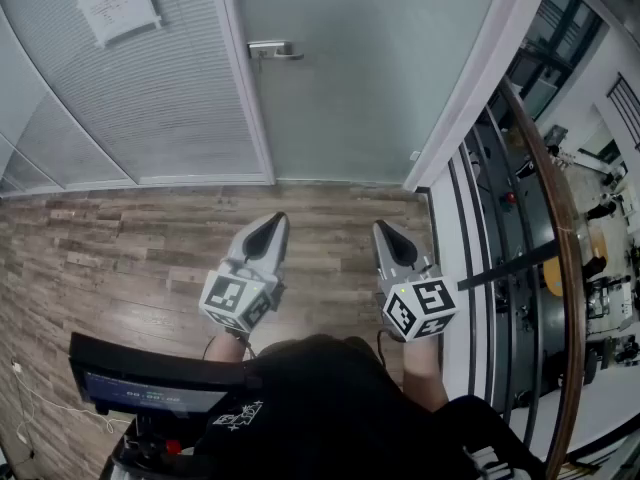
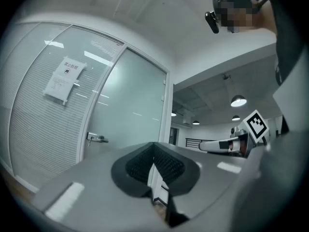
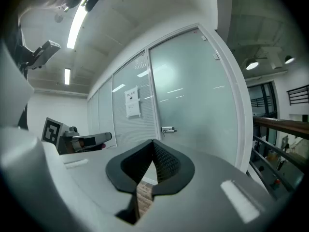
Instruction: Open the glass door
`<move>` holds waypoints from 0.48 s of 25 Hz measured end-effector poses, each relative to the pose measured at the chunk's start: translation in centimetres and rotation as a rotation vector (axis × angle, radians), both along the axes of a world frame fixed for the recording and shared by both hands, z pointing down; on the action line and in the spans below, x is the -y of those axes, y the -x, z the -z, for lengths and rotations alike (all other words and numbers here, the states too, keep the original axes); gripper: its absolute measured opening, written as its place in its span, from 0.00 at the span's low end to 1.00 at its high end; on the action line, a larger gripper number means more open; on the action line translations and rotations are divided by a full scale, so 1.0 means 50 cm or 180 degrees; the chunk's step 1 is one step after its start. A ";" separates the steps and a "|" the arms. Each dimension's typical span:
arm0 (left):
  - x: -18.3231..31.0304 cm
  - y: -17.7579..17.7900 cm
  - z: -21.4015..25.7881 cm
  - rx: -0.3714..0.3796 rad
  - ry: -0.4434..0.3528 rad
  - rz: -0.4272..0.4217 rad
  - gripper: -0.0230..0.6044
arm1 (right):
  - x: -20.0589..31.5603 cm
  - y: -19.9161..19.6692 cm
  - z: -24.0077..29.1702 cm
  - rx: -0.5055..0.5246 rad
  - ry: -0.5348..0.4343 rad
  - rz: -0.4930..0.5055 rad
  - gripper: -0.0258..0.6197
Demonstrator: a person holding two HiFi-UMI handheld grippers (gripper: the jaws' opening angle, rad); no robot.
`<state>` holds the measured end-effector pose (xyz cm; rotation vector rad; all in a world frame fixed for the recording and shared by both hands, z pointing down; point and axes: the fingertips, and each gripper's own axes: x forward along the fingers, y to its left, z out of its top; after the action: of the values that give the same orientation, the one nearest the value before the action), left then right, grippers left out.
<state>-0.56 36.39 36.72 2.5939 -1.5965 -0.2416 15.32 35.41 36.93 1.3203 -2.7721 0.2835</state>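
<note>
We hold left tongs (image 1: pixel 274 220) and right tongs (image 1: pixel 384 228) shut, empty, touching nothing; frosted glass door (image 1: pixel 370 68) ahead, closed, handle (image 1: pixel 272 50) ahead-left.

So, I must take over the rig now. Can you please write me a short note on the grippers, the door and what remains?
Left gripper: shut, empty, pointing toward the door.
Right gripper: shut, empty, beside the left one.
Glass door: closed, straight ahead. Its handle is at the door's left edge, apart from both grippers.
Done: nothing yet.
Left: reach the handle, grip it, open the door.
</note>
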 end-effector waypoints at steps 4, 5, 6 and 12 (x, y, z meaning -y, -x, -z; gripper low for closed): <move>-0.003 0.003 0.000 -0.0007 -0.0001 0.0023 0.04 | -0.001 0.003 -0.003 -0.0004 0.0005 0.0021 0.04; -0.002 0.003 0.001 -0.0010 0.0000 0.0023 0.04 | -0.001 0.002 -0.002 -0.0007 0.0003 0.0019 0.04; -0.002 0.002 0.000 -0.0014 0.0001 0.0024 0.04 | -0.001 0.001 -0.002 -0.0012 0.0002 0.0017 0.04; 0.001 0.005 0.000 -0.0009 0.0005 0.0044 0.04 | 0.003 0.009 -0.008 -0.0052 -0.0001 0.0041 0.04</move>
<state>-0.79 36.36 36.73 2.5810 -1.6133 -0.2450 14.89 35.29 37.34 1.2984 -2.7662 0.2702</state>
